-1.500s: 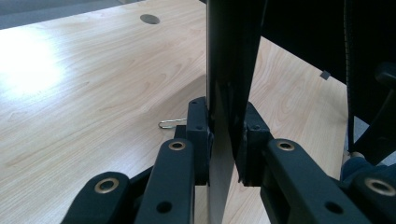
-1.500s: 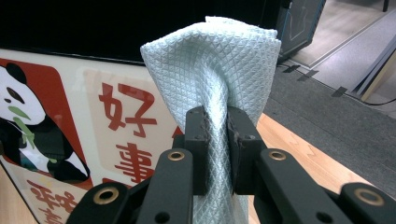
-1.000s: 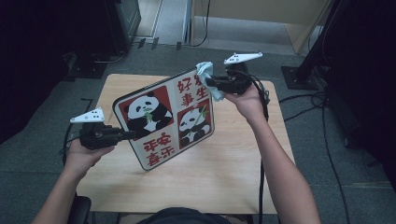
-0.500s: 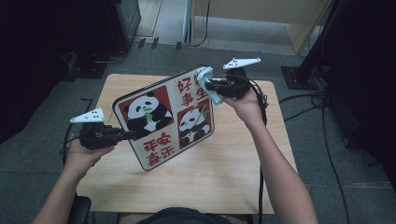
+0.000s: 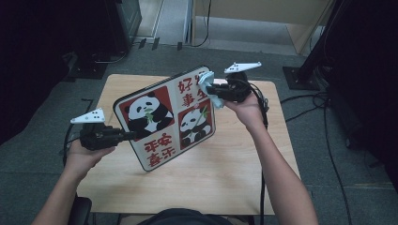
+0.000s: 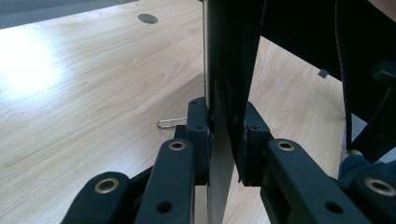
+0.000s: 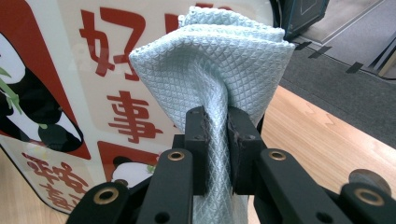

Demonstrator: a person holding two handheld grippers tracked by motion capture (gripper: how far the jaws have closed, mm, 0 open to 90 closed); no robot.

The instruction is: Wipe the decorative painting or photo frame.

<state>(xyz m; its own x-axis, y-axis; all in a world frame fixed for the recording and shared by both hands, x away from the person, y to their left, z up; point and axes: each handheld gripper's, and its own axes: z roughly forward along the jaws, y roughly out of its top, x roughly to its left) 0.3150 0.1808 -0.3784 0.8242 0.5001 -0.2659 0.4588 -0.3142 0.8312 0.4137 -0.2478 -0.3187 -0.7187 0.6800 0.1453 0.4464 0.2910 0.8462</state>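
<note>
Pinching a waffle-weave cloth (image 7: 210,60), the right gripper (image 5: 217,90) meets the glossy square board (image 5: 164,117); left gripper (image 6: 223,140) clamps its thin edge.

The board (image 5: 164,119) showed black-and-white pandas on red squares beside red lettering; the cloth (image 7: 215,70) was pale blue, diamond-woven.

The panda board (image 5: 165,117) stood tilted above the middle of the table (image 5: 225,173), clear of its near edge. The left gripper (image 5: 123,136) clamped the board's left edge, out over the table's left side. The right gripper (image 5: 217,91) sat at the board's far right corner, near the table's far edge, with the cloth (image 5: 208,88) pinched in it and pressed against the board's face. A paper clip (image 6: 171,122) lay on the tabletop beside the board's edge.
</note>
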